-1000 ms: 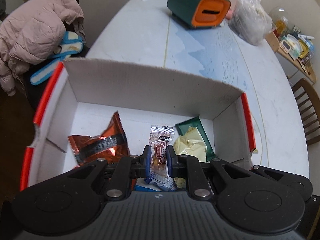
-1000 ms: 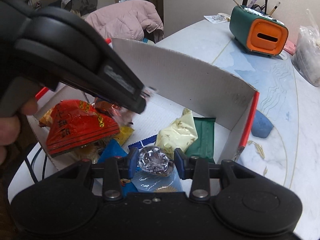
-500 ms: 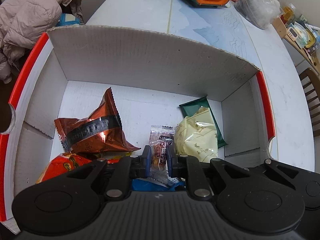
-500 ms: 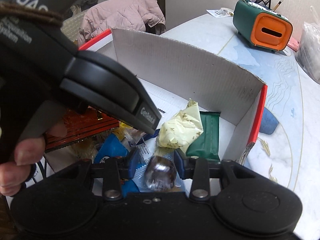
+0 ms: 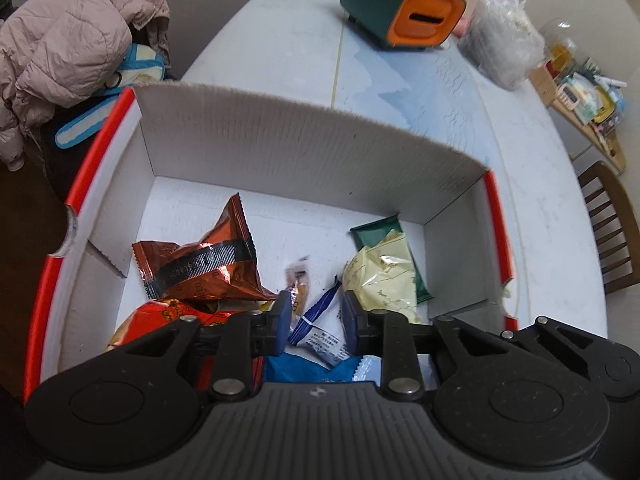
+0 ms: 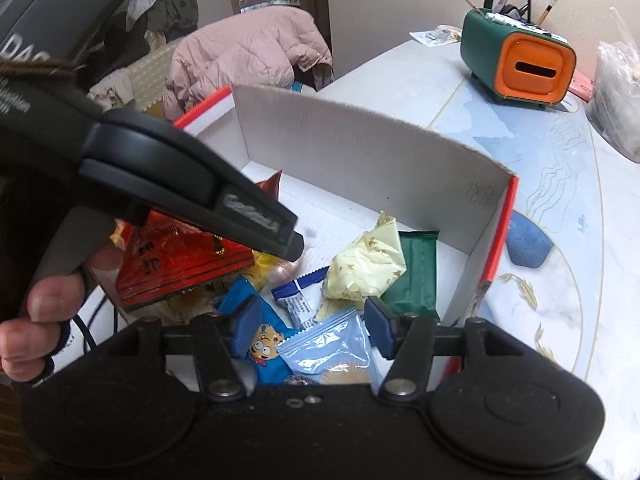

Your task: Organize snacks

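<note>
A white cardboard box [image 5: 304, 148] with red edges holds several snack packets: copper-brown [image 5: 200, 264], red [image 5: 168, 314], pale yellow [image 5: 380, 276], green [image 5: 380, 232]. My left gripper [image 5: 316, 316] hangs over the box and its jaws are opening. A small clear candy [image 5: 298, 280] is blurred just ahead of the left pad, loose from it. My right gripper [image 6: 312, 324] hovers over the box's near right part [image 6: 360, 148], its jaws opening with nothing pressed between them. Below it lie a light blue packet [image 6: 336, 352] and a blue cartoon packet [image 6: 260, 344]. A hand [image 6: 48, 300] holds the left gripper's black housing [image 6: 160, 168] on the left.
A green and orange pen holder [image 5: 404, 12] and a clear plastic bag [image 5: 500, 48] stand at the far end of the pale table [image 5: 280, 48]. A pink jacket [image 5: 68, 48] lies left of the box, a wooden chair [image 5: 612, 224] at the right. A blue object [image 6: 528, 244] rests beside the box.
Both grippers' jaws have spread apart. The small candy has left the left jaws and is dropping. The silver foil sweet is gone from between the right jaws.
</note>
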